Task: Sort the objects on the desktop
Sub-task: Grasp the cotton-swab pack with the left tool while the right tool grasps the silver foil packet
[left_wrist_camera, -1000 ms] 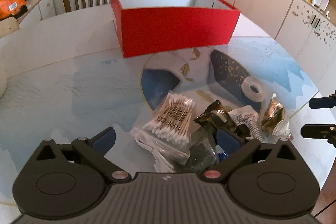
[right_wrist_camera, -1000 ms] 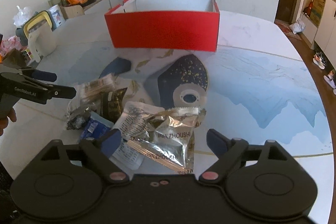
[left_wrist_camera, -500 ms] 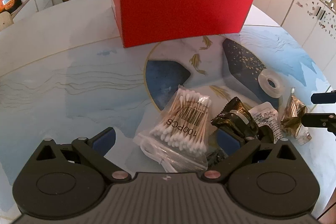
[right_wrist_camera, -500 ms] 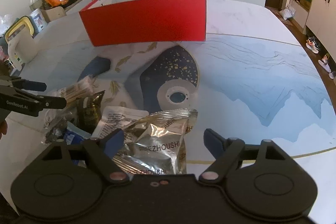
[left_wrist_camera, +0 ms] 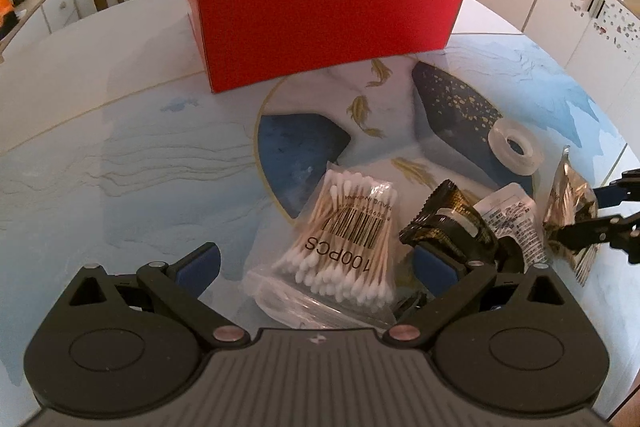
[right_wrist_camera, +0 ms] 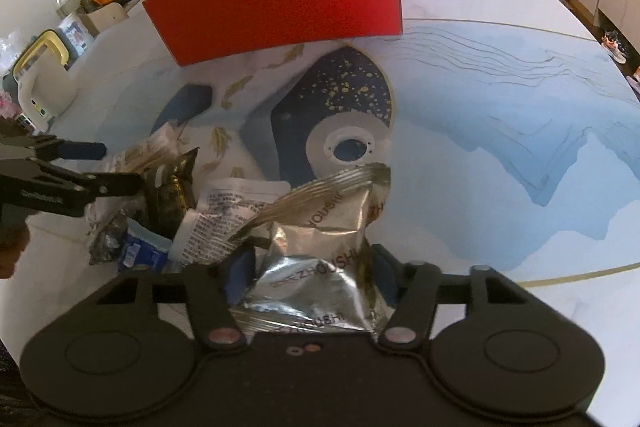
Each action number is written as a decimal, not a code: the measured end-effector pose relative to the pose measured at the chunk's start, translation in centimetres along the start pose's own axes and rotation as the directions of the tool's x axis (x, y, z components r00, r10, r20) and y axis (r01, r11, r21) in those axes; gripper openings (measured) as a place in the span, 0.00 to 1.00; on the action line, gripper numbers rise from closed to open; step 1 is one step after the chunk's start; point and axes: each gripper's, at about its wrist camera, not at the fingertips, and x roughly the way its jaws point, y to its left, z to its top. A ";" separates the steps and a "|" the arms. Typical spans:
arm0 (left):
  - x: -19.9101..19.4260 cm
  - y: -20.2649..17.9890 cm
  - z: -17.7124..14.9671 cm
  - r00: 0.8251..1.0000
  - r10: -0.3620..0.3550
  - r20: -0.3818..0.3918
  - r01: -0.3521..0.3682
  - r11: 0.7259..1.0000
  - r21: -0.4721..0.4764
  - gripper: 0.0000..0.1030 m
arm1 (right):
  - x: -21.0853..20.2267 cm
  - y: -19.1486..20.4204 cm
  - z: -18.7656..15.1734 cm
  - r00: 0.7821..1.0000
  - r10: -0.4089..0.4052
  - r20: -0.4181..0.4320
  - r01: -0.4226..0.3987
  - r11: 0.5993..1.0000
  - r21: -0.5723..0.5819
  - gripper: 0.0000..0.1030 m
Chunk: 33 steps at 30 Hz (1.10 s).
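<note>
Right claw [right_wrist_camera: 310, 269]: was wide open above silver snack packet [right_wrist_camera: 320, 247] half second ago; now closed in on packet, fingers pinching both sides, packet crumpled and tilted up off counter [right_wrist_camera: 500, 147].

Left claw [left_wrist_camera: 316, 263]: wide open, holding nothing; has advanced to straddle cotton swab bag [left_wrist_camera: 344, 251].

Red box [left_wrist_camera: 320, 23]: far side of counter, open.

Judgement: first grasp secured; packet ready for lift toward box; swab bag likely next pick.

Crinkled silver snack pouch [right_wrist_camera: 320, 247] is pinched upright – cotton swabs bag [left_wrist_camera: 344, 243], dark wrapper [left_wrist_camera: 448, 227], tape roll [left_wrist_camera: 516, 151] lie before red box [left_wrist_camera: 320, 19].
</note>
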 end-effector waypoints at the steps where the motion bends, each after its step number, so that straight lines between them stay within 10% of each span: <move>1: 0.2 0.0 0.0 1.000 -0.005 -0.003 0.005 1.000 -0.001 0.99 | 0.0 0.0 0.0 1.000 -0.004 0.001 0.004 1.000 -0.003 0.57; 12: 1.0 -0.3 -0.1 1.000 0.005 0.006 -0.005 1.000 0.028 0.96 | 0.1 -0.3 0.2 1.000 0.004 0.012 -0.004 1.000 -0.009 0.52; 23: 0.7 -0.8 0.1 0.998 0.035 0.052 -0.039 0.996 0.081 0.51 | 0.1 0.2 0.4 1.000 -0.029 0.003 0.029 0.999 -0.025 0.48; 33: 0.4 -0.5 0.4 0.998 0.008 0.060 -0.012 0.998 0.062 0.37 | -0.6 0.0 0.8 0.998 -0.051 0.022 0.051 0.999 -0.001 0.43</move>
